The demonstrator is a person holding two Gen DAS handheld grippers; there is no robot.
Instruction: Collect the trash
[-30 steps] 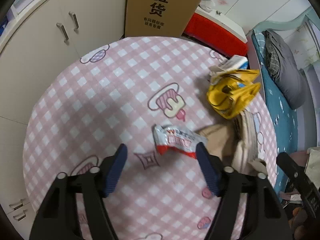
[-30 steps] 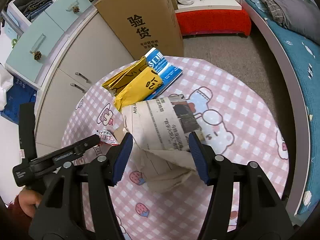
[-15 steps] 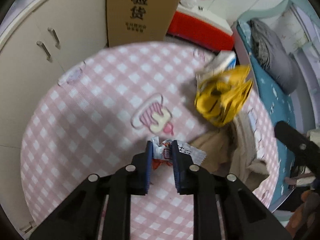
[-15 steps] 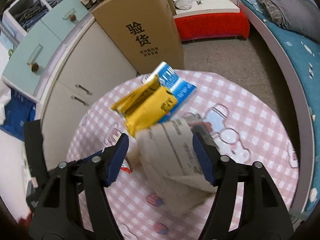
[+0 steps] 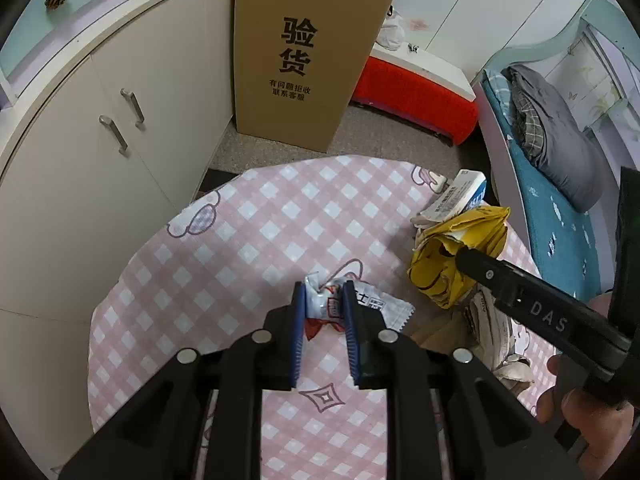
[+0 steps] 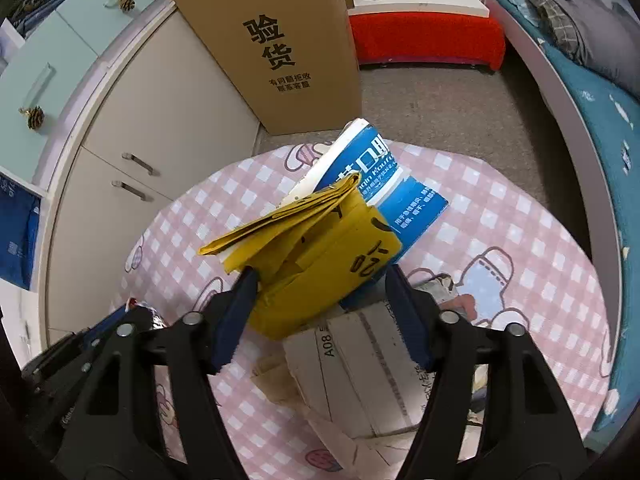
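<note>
My left gripper point(image 5: 325, 294) is shut on a crumpled white-and-red snack wrapper point(image 5: 370, 305) and holds it above the pink checked tablecloth point(image 5: 248, 240). My right gripper point(image 6: 320, 276) is open, its fingers on either side of a yellow crumpled paper bag point(image 6: 320, 248) that lies on a blue-and-white box point(image 6: 384, 184). The yellow bag also shows in the left wrist view point(image 5: 460, 256), with the right gripper's finger against it. Torn cardboard and paper point(image 6: 360, 364) lie just below the bag.
A tall cardboard box point(image 5: 308, 52) stands on the floor beyond the table, next to white cabinets point(image 5: 120, 120). A red bench point(image 5: 416, 92) is behind it. A bed with a blue sheet point(image 5: 556, 200) runs along the right.
My left gripper has closed on the snack wrapper and lifted it off the cloth. My right gripper has moved forward from the cardboard to around the yellow bag.
</note>
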